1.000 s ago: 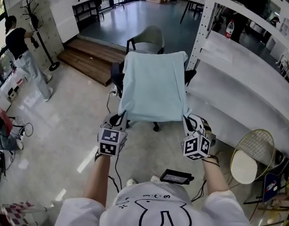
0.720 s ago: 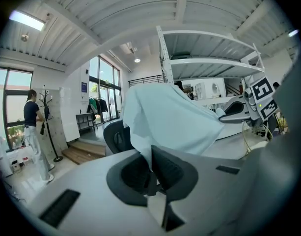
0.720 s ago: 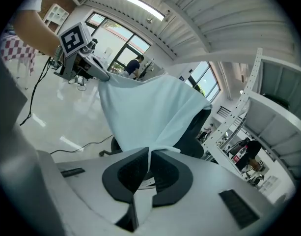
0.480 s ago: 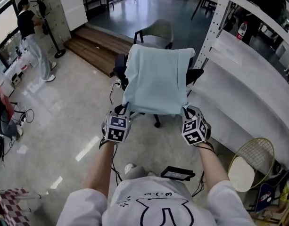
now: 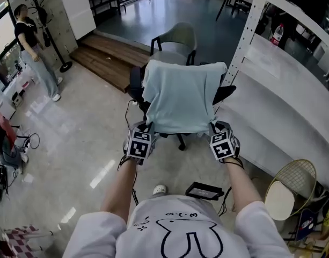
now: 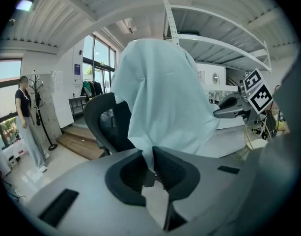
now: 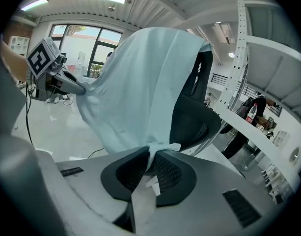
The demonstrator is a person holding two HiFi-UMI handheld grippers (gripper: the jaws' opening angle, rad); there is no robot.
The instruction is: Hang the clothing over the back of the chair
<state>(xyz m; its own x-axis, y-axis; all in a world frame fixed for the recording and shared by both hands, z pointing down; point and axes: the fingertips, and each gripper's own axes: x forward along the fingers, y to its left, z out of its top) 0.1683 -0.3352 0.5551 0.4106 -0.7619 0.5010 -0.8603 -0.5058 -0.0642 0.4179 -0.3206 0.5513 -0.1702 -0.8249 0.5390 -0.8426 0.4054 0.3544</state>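
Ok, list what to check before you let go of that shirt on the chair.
1. Left tongs shut on one lower corner of the shirt: ok.
2. Right tongs shut on the other lower corner: ok.
3. Shirt draped over the back of the chair: ok.
4. Enough cloth down the far side to hold it there: cannot tell, that side is hidden.
5. Hem off the floor: ok.
6. Person at the left well away from the chair: ok.
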